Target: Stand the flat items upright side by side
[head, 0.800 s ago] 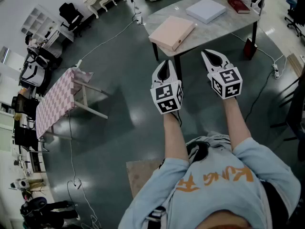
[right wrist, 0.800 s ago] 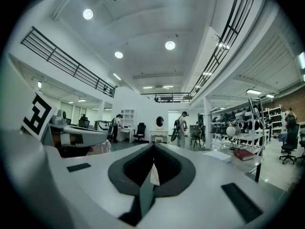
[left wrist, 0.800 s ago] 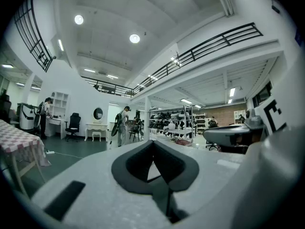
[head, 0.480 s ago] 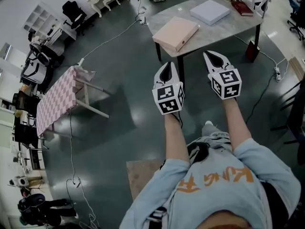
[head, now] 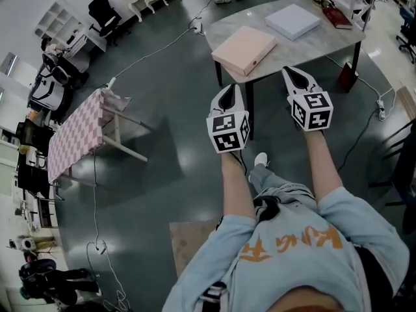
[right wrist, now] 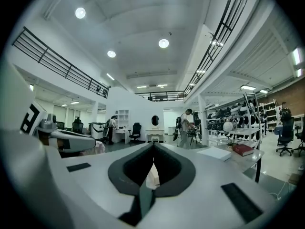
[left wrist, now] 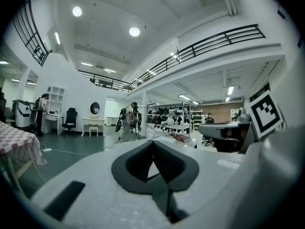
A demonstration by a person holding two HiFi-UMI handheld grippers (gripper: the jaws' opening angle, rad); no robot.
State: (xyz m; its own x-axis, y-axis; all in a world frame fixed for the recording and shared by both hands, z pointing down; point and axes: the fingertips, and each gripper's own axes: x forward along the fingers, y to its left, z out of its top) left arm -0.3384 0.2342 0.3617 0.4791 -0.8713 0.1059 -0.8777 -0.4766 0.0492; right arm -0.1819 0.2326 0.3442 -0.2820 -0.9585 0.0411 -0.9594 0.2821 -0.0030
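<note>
Head view: even overhead light, a bit dim and desaturated. The glossy floor [head: 169, 174] shows pale glare patches left of the table [head: 312, 44] and in front of it, with a soft-edged shadow under the table. Barrel distortion is strong and worst at the frame edges farthest from the table.

Gripper views: much brighter. The round ceiling lamps [left wrist: 135, 31] high above the table are blown out to white. The picture is a fisheye circle with black corners, and the railings [right wrist: 57, 51] bow hard. The room behind the table is sharp. The white shells of the left gripper [left wrist: 153, 142] and right gripper [right wrist: 153, 145], close to the lens, are soft.
</note>
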